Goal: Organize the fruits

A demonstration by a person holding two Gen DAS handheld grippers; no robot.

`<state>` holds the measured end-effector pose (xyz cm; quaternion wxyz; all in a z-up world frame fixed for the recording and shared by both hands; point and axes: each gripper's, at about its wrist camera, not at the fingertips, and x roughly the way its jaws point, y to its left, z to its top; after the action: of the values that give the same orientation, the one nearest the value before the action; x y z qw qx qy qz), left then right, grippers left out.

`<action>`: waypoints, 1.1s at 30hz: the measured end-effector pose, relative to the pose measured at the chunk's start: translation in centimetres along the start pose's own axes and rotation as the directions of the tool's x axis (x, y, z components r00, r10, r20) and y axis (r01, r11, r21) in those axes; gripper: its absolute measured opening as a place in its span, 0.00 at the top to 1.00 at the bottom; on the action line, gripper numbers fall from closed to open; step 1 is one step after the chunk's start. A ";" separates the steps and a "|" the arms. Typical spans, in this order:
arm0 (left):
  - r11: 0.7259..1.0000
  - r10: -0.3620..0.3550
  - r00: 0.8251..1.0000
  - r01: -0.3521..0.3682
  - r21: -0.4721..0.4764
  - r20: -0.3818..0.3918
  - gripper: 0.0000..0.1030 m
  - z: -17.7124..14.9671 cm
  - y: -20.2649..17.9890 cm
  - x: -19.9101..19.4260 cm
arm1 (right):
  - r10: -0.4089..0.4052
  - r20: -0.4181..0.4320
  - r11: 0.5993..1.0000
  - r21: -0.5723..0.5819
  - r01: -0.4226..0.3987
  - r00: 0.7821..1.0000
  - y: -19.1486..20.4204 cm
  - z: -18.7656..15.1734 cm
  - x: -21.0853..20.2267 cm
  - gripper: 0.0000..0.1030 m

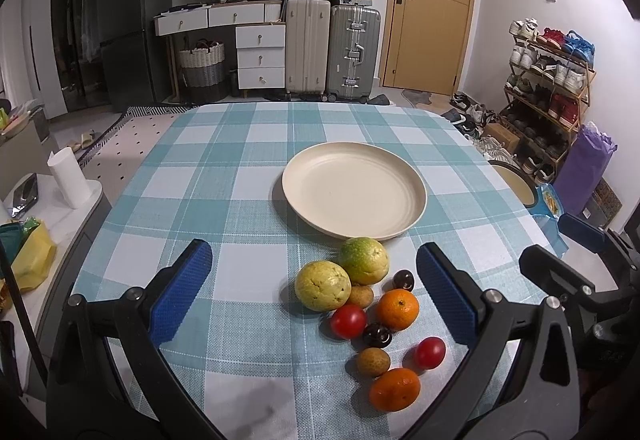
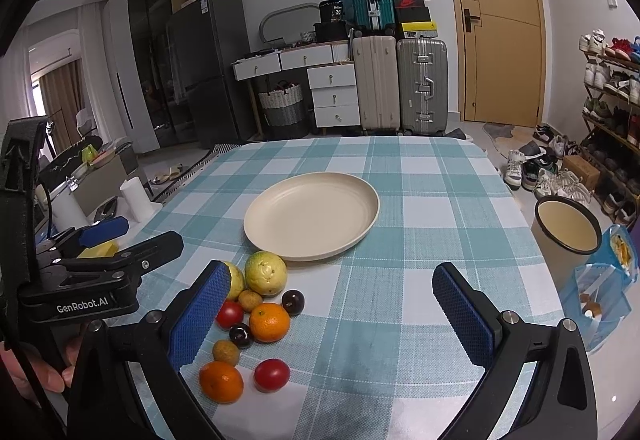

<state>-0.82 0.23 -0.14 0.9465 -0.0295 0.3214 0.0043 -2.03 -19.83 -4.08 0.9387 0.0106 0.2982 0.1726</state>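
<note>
A cream plate [image 1: 354, 192] [image 2: 312, 216] lies bare on the checked tablecloth [image 1: 224, 168]. Just in front of it is a cluster of fruit: two yellow-green guavas [image 1: 323, 285] [image 2: 266, 273], two oranges [image 1: 397, 309] [image 2: 269, 322], two red tomatoes [image 1: 348, 321] [image 2: 271, 374], dark plums [image 1: 403, 279] and small brown longans [image 1: 373, 361]. My left gripper [image 1: 316, 292] stands open over the cluster, holding nothing. My right gripper [image 2: 332, 308] is open too, with the fruit beside its left finger. The left gripper's body [image 2: 96, 280] shows in the right wrist view, held by a hand [image 2: 36, 372].
A round stool [image 2: 568, 226] and a blue bag [image 2: 608, 280] stand past the table's right edge. A side table with a white roll [image 1: 70, 178] and a yellow bag [image 1: 34, 260] is on the left. Suitcases, drawers and a shoe rack line the far walls.
</note>
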 end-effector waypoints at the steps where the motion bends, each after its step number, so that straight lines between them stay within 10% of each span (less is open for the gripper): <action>1: 1.000 -0.001 1.000 0.001 0.000 0.000 0.01 0.0 0.0 0.0 | 0.001 0.002 1.000 0.000 -0.001 1.000 0.0 0.0 0.0 0.00; 33: 1.000 -0.021 0.999 0.021 -0.020 -0.029 0.01 -0.4 0.5 1.4 | 0.024 0.001 1.000 -0.005 -0.024 1.000 0.2 -0.3 0.5 0.00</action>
<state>0.00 0.73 -1.31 0.9413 -0.0423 0.3349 -0.0030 -1.88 -19.48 -4.54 0.9368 0.0120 0.2970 0.1846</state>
